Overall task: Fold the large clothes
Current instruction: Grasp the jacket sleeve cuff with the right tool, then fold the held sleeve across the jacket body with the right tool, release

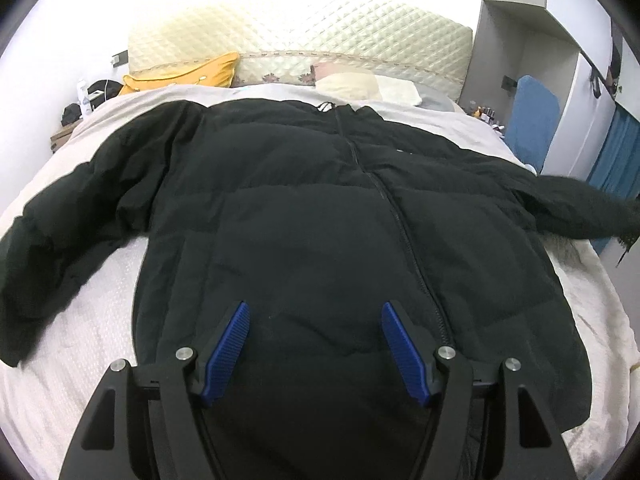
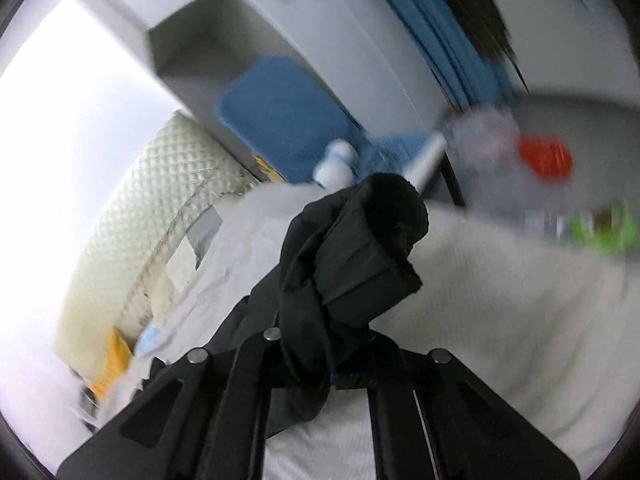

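Black jacket [image 1: 320, 200], white bedspread [image 1: 80, 340], yellow pillow [image 1: 188, 74], diamond-quilted cream headboard [image 1: 320, 28].

White bed cover [image 1: 100, 320], quilted cream headboard [image 1: 320, 36] at the far end, yellow pillow [image 1: 188, 74] far left, pale pillow [image 1: 352, 84], blue padded chair [image 1: 534, 120] far right, blue curtain [image 1: 618, 152]

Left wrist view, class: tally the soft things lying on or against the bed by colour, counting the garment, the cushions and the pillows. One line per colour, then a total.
Black: 1, the puffer jacket
Yellow: 1, the cushion
Cream or white: 2, the quilted headboard pillow and the small pillow
Total: 4
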The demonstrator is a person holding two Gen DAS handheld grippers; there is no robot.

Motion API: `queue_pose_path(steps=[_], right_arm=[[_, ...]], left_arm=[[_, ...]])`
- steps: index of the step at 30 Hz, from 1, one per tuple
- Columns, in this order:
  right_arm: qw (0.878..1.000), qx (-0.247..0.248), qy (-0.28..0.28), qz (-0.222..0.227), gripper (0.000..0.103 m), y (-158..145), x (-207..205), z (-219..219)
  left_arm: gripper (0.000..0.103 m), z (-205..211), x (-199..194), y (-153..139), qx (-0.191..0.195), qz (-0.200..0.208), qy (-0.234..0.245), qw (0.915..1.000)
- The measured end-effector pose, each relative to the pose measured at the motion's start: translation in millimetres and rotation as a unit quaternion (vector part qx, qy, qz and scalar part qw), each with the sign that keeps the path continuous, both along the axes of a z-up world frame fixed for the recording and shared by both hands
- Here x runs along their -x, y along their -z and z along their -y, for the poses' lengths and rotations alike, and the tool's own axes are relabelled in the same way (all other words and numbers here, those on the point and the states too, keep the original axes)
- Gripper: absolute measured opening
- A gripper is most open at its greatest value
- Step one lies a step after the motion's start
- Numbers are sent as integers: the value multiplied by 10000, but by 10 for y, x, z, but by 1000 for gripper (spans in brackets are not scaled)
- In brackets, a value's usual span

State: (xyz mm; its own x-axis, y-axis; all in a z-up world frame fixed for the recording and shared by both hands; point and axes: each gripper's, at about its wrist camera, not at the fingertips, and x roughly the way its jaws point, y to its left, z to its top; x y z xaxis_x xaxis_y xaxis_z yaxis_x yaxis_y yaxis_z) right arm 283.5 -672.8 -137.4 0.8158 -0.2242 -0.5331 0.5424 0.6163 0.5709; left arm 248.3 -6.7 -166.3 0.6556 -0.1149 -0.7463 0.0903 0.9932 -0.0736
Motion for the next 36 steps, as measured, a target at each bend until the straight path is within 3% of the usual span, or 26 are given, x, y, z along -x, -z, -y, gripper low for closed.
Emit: queue_pose_path(steps=[5, 8, 11, 15, 17, 19, 21, 24, 27, 30, 36], right_arm=[[9921, 1182, -394, -147, 6, -718, -321, -274], [9775, 1926, -816, -261, 6, -1084, -538, -731], [9553, 2660, -1253, -313, 6, -1399, -787, -1334], [9342, 3011, -1912, -113, 8, -1607, -1026, -2115], [9235, 3093, -2266, -84, 9, -1594, -1137, -2536], [9096, 3212, -2632, -73, 10, -1513, -1228, -2966], [8912, 3341, -3066, -80, 12, -1381, -1305, -3397], [8606, 3430, -3762, -90, 13, -1083, -1382, -4125], [8332, 3454, -4315, -189, 13, -711, -1408, -4756], [8067, 3452, -4791, -219, 13, -388, -1405, -5290], [7724, 2921, -5624, -433, 13, 282, -1473, -6213]], left_arm=[[68, -48, -3, -260, -191, -38, -69, 9998], [68, -123, -15, -485, -273, -128, -155, 9994], [69, -228, 26, -776, -345, -81, -311, 9989], [69, -361, 180, -1290, -562, 86, -582, 9967], [76, -408, 309, -1554, -563, 238, -645, 9960], [86, -416, 467, -1821, -621, 453, -667, 9948], [88, -394, 632, -2095, -714, 664, -619, 9933], [88, -368, 811, -2442, -553, 700, -354, 9954], [93, -350, 941, -2709, -548, 802, -422, 9944], [93, -327, 996, -2862, -412, 758, -411, 9954], [93, -328, 913, -2851, -318, 431, -513, 9972]])
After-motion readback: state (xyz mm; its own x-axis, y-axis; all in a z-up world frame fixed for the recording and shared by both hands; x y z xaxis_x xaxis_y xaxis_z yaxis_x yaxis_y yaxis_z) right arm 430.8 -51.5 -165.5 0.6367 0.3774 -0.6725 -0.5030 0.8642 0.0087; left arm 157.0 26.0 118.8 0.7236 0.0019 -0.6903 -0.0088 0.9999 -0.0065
